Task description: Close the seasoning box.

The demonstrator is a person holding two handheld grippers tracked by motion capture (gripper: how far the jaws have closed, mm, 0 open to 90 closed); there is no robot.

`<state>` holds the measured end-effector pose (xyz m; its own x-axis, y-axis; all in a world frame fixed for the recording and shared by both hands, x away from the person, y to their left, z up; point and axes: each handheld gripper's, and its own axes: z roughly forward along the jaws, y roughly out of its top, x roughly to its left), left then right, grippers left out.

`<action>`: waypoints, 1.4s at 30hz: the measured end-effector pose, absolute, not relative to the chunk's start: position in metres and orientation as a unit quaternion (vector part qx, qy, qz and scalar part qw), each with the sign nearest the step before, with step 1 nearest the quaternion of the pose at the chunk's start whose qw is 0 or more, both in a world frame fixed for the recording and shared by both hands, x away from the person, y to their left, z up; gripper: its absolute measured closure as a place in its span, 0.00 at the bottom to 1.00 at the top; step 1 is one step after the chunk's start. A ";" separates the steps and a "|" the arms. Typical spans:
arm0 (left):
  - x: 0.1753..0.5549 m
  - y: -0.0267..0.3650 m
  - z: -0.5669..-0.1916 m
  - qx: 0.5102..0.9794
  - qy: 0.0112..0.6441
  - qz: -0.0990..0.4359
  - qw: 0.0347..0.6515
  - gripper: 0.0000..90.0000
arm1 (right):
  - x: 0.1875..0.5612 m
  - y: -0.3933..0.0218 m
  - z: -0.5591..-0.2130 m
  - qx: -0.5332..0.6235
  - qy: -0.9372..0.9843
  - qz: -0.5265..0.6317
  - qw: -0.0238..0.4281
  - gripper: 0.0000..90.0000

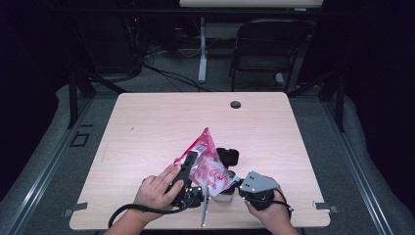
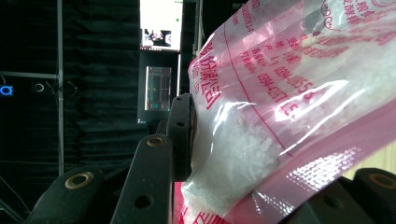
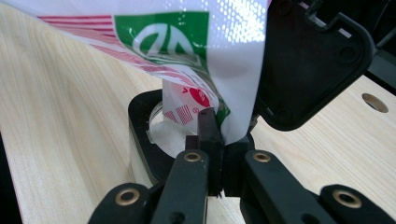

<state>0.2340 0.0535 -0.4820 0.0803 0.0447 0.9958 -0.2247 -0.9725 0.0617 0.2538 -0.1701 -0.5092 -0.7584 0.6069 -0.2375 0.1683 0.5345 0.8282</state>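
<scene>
High view: the pink bag [image 1: 208, 159] of white grains is tilted up over a small black-rimmed container [image 1: 226, 193] near the table's front edge. The left gripper [image 1: 188, 169] holds the bag's left side and the right gripper [image 1: 240, 186] pinches its low right corner. If the left grip slips on the slick film, the bag could sag and spill grains across the table [image 1: 147, 127]. A black lid [image 1: 228, 155] lies just beyond the bag. The table is pale wood with 1 round cable hole [image 1: 236, 104] at its far edge. Grey carpet and a dark chair [image 1: 266, 46] lie beyond, in a dim room.

Left gripper view: 1 jaw presses against the bag [image 2: 289, 93], which bulges with white grains [image 2: 238, 154]. The jaws stand partly apart, closed on the filled bag. A screen [image 2: 160, 23] glows against black curtains behind.

Right gripper view: the jaws are nearly together, clamped on a thin fold of the bag [image 3: 205, 42] just above the container [image 3: 144, 135]. The bag's mouth seems to hang inside the rim, though the film hides it. A tug from this side could tip the light container, or pull the mouth off the rim.
</scene>
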 end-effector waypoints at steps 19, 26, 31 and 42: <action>0.234 0.053 -0.482 0.730 -0.062 0.673 0.100 0.79 | 0.254 -0.170 -0.509 0.232 0.837 0.422 0.259 1.00; 0.233 0.052 -0.481 0.726 -0.066 0.677 0.099 0.79 | 0.254 -0.170 -0.510 0.233 0.837 0.422 0.260 1.00; 0.233 0.052 -0.481 0.726 -0.066 0.678 0.098 0.79 | 0.254 -0.170 -0.509 0.232 0.837 0.421 0.260 1.00; 0.233 0.051 -0.479 0.722 -0.073 0.681 0.098 0.79 | 0.254 -0.170 -0.510 0.232 0.837 0.422 0.260 0.99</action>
